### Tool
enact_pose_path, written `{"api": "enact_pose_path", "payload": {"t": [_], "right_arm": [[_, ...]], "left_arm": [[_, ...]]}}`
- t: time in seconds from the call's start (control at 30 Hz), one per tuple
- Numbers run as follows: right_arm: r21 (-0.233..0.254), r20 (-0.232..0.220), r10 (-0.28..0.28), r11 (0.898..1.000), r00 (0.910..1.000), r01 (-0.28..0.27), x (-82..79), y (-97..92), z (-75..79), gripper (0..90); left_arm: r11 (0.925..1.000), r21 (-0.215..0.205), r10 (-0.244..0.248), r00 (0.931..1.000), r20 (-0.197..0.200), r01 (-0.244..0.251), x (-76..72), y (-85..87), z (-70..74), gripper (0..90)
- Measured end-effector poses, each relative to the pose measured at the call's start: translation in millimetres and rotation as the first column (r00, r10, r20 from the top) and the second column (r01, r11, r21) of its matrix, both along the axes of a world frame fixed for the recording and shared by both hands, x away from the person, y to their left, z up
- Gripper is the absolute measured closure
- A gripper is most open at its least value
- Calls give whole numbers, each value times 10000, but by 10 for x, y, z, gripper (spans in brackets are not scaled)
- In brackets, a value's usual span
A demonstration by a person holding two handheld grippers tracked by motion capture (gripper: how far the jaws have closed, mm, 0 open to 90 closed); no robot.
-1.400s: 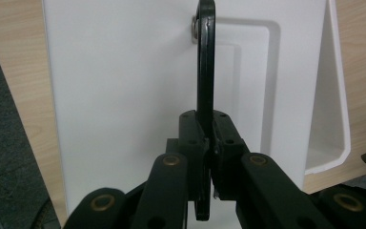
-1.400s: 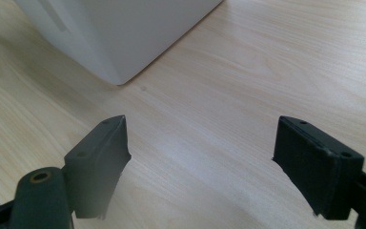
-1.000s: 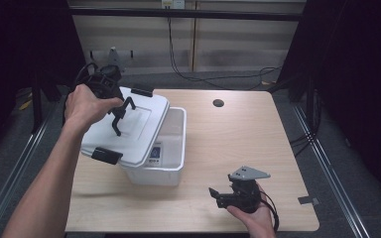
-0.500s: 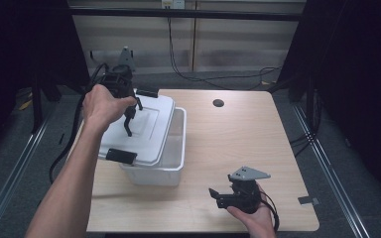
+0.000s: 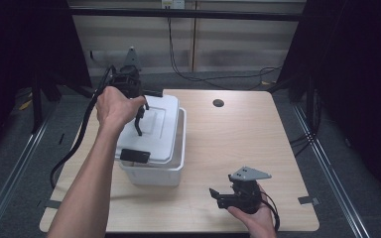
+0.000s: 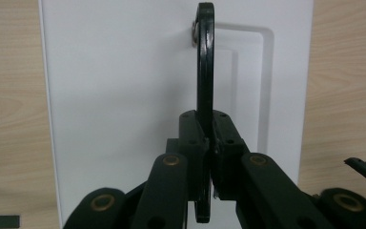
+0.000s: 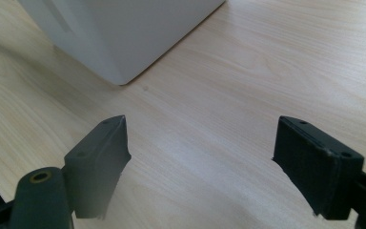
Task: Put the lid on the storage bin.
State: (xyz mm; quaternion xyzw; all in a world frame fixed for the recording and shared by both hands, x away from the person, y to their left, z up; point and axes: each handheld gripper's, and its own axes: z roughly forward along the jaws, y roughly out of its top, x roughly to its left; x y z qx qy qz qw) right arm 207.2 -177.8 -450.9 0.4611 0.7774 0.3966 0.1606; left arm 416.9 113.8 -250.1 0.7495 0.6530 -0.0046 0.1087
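Note:
A white plastic box (image 5: 155, 173) stands on the left half of the wooden table (image 5: 238, 139). Its white lid (image 5: 155, 130) lies over the box, shifted a little to the left, with a black latch (image 5: 135, 155) at its near end. My left gripper (image 5: 139, 119) points down from above and is shut on the lid's black handle (image 6: 205, 71), which stands upright. In the left gripper view the lid (image 6: 124, 86) lies below the shut left gripper (image 6: 208, 138). My right gripper (image 5: 218, 194) rests near the front right edge, open and holding nothing. In the right gripper view, the right gripper (image 7: 200, 157) faces a corner of the box (image 7: 124, 33).
A dark round hole (image 5: 218, 103) sits in the tabletop at the back. A black cable (image 5: 87, 124) trails from the left gripper off the table's left side. Bare wood spreads between the box and the right edge.
The left hand has carried the lid by its handle to the right and away from me, from a tilt at the box's left side to lying over the box. The right gripper stayed put.

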Motion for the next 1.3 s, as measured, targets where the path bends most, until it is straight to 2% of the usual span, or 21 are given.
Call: {"api": "enact_pose_path", "payload": {"t": [0.13, 0.2, 0.3, 0.67, 0.8, 0.9, 1.1, 1.3], "right_arm": [[-3, 15, -20, 10000, 10000, 20, -5, -10, 3, 188], [9, -13, -26, 10000, 10000, 26, -9, -9, 6, 188], [5, -10, -25, 10000, 10000, 25, -7, -9, 4, 188], [-7, -20, -25, 10000, 10000, 25, -6, -9, 3, 188], [-6, 7, 1, 10000, 10000, -1, -8, -12, 4, 188], [-10, -15, -10, 10000, 10000, 10, -9, -9, 5, 188], [-30, -14, 1, 10000, 10000, -2, -10, -12, 5, 188], [-53, 9, 20, 10000, 10000, -20, -7, -12, 2, 188]], "left_arm": [[9998, 88, 197, 9998, -35, -196, 7, -31, -32, 850], [9991, -46, 415, 9991, 60, -415, 2, -32, -26, 851], [9986, -234, 478, 9988, 101, -476, -1, -24, -8, 850], [9981, -440, 444, 9990, 81, -440, 2, -105, -83, 849], [9983, -366, 443, 9990, -16, -443, 10, -105, -108, 849], [9976, -307, 630, 9980, 41, -628, 9, -120, -127, 849], [9983, -361, 447, 9989, -127, -452, 27, -136, -175, 849], [9980, -302, 548, 9984, -123, -551, 44, -106, -240, 849]]}}
